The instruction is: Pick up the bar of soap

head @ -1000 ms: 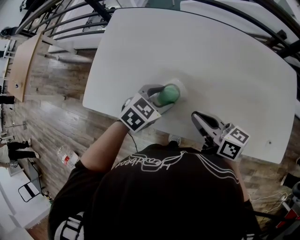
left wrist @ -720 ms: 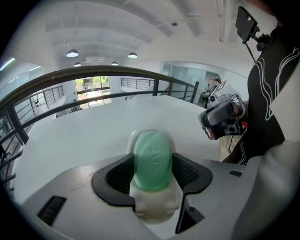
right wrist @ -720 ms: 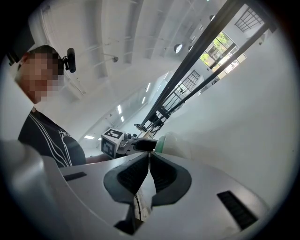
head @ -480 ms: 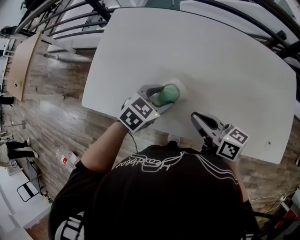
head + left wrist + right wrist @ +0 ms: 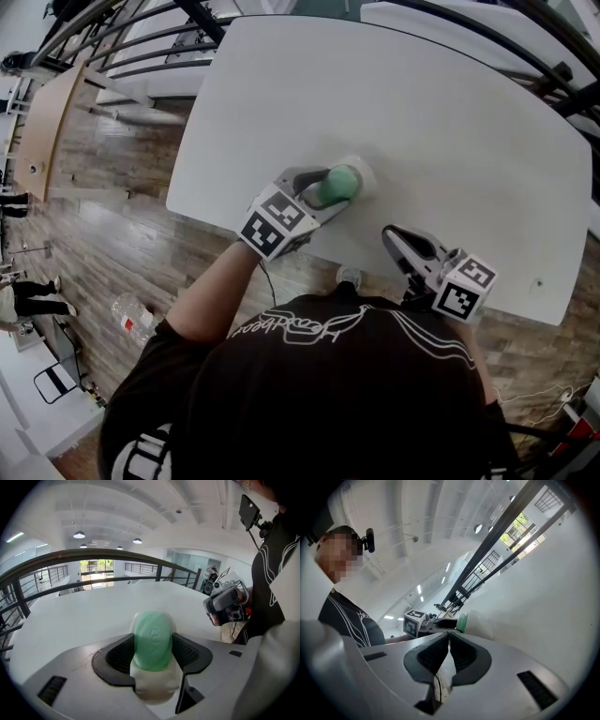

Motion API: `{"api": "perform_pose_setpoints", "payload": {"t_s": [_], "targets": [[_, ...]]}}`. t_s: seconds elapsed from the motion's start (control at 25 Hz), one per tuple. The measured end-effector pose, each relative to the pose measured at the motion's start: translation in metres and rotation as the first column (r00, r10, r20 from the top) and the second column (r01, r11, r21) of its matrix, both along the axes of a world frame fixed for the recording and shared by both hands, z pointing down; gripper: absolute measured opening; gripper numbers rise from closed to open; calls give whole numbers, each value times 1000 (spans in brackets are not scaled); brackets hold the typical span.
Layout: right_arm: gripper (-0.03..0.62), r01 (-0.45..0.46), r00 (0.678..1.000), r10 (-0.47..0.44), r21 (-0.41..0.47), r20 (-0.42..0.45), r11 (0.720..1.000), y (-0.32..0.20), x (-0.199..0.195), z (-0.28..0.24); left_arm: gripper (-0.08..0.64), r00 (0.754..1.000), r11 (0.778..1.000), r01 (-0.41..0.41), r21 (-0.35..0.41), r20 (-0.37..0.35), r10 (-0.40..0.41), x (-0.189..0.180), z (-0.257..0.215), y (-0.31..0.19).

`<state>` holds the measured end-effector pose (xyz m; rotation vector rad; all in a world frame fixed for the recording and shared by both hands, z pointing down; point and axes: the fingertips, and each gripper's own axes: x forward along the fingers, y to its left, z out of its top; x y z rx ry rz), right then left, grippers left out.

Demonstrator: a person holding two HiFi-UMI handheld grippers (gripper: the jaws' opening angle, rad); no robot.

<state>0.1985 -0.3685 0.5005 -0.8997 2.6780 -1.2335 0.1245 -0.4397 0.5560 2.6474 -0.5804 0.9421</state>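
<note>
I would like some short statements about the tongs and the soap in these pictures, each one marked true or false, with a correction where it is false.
1. The left tongs are shut on the soap. True.
2. The right tongs grip a second bar. False: they are shut and hold nothing.
3. The soap is blue. False: it is green.
4. A white dish is right by the soap. True.

Stamped lettering on the bar of soap (image 5: 152, 639) is too blurred to read.
</note>
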Motion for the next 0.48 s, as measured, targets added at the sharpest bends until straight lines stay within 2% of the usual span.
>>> {"api": "perform_pose_setpoints", "payload": {"t_s": [0.2, 0.48], "targets": [[18, -11, 1000, 11, 5, -6, 1000, 7, 0, -1, 258, 998, 998, 38, 59, -51, -35, -1, -14, -10], [17, -51, 998, 52, 52, -19, 997, 27, -6, -23, 259, 976, 984, 130, 122, -193, -104, -15, -60, 0]]}}
